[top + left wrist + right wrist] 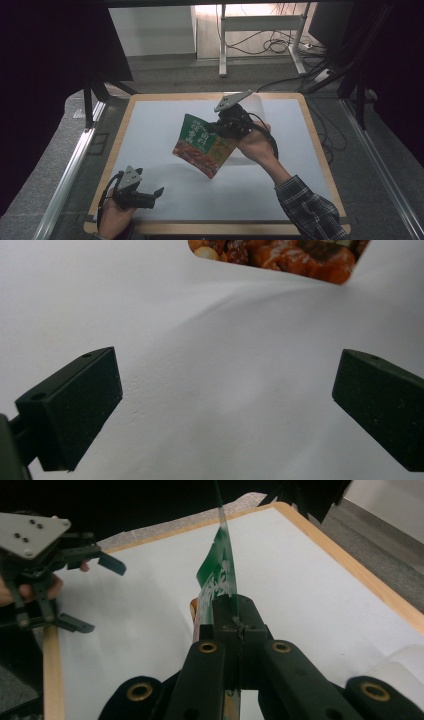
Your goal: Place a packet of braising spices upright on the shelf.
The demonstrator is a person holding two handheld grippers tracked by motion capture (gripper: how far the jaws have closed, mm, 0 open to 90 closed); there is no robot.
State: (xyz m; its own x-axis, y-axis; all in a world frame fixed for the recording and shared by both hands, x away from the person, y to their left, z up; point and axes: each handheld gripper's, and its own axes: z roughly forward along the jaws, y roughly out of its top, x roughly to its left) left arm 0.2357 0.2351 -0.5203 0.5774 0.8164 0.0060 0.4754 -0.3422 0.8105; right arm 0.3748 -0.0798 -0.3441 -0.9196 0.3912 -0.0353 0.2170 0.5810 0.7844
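High view: right gripper [220, 131] pinches a flat green-and-red printed food pouch [202, 145], sealed, held tilted above the white table mat [150, 130]; left gripper [152, 196] rests near the front edge, jaws wide apart.

One food packet [201, 145] hangs above the middle of the one white-topped table [150, 130]. Two grippers: the right gripper [220, 128] at the centre, the left gripper [159, 192] near left. Two hands.
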